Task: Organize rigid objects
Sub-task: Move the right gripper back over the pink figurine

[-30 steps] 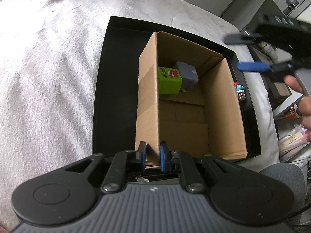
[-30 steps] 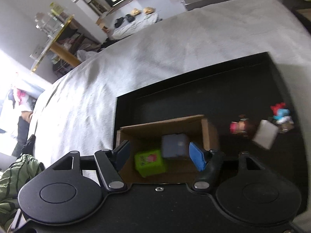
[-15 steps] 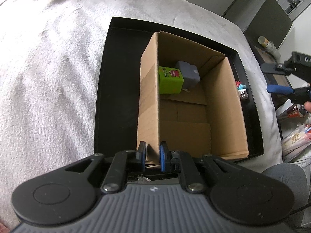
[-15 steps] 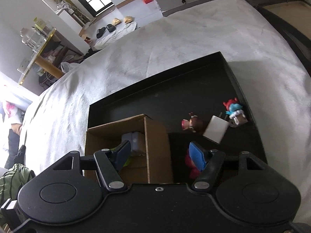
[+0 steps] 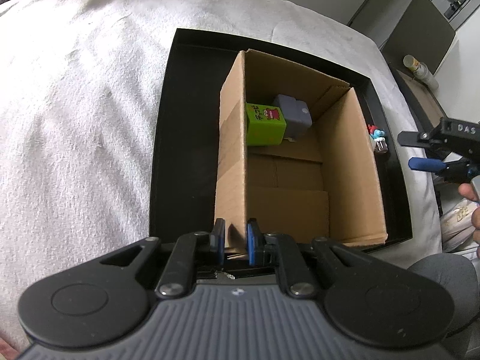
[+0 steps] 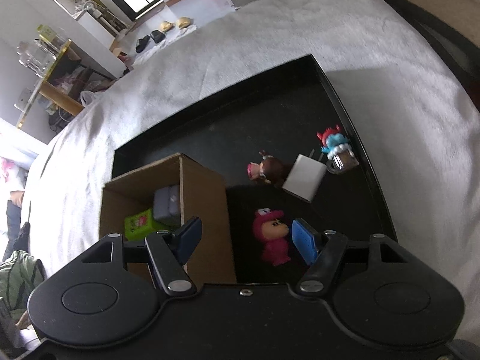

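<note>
Left wrist view: the left gripper [image 5: 235, 241] sits at 6 o'clock, its fingers [image 5: 251, 244] nearly closed and pinching the near corner wall of the cardboard box [image 5: 231, 165]. That box stands open-topped inside a black tray [image 5: 186, 138] on a white towel-like cover [image 5: 78, 114]. Deep in the box, toward 12 o'clock, a green cube [image 5: 265, 124] lies just left of a grey block [image 5: 294, 115], the two touching. At 3 o'clock the right gripper [image 5: 420, 153] hangs beyond the tray's right rim, a hand [image 5: 472, 207] behind it.

Right wrist view: the box [image 6: 207, 210] is at 9 o'clock with the green cube [image 6: 139, 223] and grey block [image 6: 165, 204] inside. The right gripper [image 6: 244, 240] has its fingers [image 6: 303, 241] well apart and gripping nothing; a pink plush figure [image 6: 271, 235] lies on the tray floor [image 6: 240, 126] between them, untouched. Toward 1 o'clock sit a small brown figure [image 6: 267, 169], a white block [image 6: 304, 177] touching it, and a blue and red figure [image 6: 333, 142] by the tray's right wall.
</note>
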### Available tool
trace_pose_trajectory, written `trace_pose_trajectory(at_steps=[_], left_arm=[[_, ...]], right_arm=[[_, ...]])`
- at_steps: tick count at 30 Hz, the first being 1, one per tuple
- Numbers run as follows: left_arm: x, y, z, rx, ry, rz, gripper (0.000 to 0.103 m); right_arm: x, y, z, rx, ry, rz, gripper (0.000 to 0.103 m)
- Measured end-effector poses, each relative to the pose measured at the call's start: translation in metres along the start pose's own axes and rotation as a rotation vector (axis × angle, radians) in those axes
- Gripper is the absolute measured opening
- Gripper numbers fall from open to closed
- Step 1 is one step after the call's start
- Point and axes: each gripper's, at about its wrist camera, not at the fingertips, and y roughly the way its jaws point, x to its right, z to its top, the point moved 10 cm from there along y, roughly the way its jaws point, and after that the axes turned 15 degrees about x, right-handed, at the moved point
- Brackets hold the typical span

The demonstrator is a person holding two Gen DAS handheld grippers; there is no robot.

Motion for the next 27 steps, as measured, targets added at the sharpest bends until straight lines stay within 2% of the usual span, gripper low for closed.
trace_pose_trajectory(at_steps=[14,24,26,27], left_arm=[[0.001,0.003,0.0,-0.01,0.024,0.03,0.013],[0.0,0.001,0.001,-0.007,0.035,0.042,0.013],[0.003,0.002,0.001,-0.009,0.036,0.039,0.013],[0.003,0.002,0.001,-0.009,0.038,0.033,0.013]], right_arm=[[0.013,0.029,-0.031,-0.063,-0.005,-0.02,0.066],[0.006,0.049,-0.04,-0.086,-0.093,-0.04,0.065],[0.004,0.054,-0.042,-0.089,-0.124,-0.044,0.057],[0.002,0.056,-0.042,-0.085,-0.121,-0.029,0.048]])
